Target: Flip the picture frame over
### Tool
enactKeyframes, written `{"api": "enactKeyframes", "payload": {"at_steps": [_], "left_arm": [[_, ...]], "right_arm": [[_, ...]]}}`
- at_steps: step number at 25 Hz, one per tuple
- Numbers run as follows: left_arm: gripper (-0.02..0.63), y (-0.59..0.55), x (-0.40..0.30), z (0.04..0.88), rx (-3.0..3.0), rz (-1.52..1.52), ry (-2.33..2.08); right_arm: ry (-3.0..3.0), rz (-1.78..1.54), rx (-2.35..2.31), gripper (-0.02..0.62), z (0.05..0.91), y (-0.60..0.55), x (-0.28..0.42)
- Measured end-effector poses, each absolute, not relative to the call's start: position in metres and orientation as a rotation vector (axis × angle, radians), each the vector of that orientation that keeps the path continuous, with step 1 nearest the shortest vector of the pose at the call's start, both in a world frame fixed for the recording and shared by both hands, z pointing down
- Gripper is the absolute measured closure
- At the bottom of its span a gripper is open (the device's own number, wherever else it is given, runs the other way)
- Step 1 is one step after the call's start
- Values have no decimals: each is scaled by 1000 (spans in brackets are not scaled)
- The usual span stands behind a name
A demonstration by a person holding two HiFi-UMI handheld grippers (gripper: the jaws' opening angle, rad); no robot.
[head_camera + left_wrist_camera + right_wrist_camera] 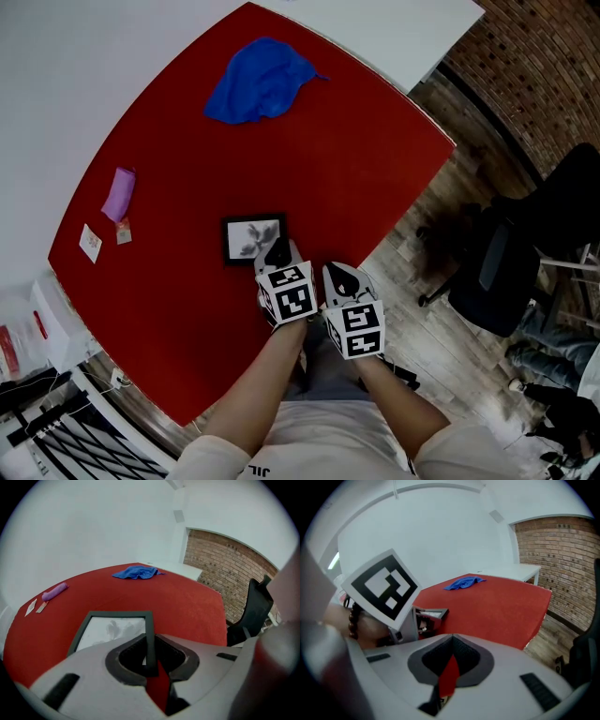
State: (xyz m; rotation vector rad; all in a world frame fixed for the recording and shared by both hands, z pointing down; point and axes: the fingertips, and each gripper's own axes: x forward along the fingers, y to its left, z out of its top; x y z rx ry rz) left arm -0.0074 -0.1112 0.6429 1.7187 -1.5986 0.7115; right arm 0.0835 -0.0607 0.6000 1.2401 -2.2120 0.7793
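Picture frame (253, 238): lies flat, photo up, at centre of the red surface (356, 159). Probably light and rigid, with a fragile, slick front; best held by the dark rail. Left tool (150, 654) pinches its right rail. Right tool (451, 652) is closed and empty.

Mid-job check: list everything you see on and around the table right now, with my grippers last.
table: one, red top, fills most of the head view
picture frame: one, black, picture side up, near the table's near edge
cloth: one, blue, crumpled, far side of the table
purple item: one, purple-pink, left side of the table
small cards: two, pale, just nearer than the purple item
office chair: one, black, on the wooden floor right of the table
left gripper: one, grey, shut on one edge of the picture frame
right gripper: one, grey, jaws together, empty, beside the left gripper at the table's near edge
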Motion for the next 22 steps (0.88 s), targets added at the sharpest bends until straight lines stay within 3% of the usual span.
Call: {"api": "enactKeyframes", "payload": {"at_steps": [22], "left_arm": [[538, -113, -19, 540, 1658, -219, -1030]], "right_arm": [[-2340, 666, 1171, 591, 583, -57, 47]]}}
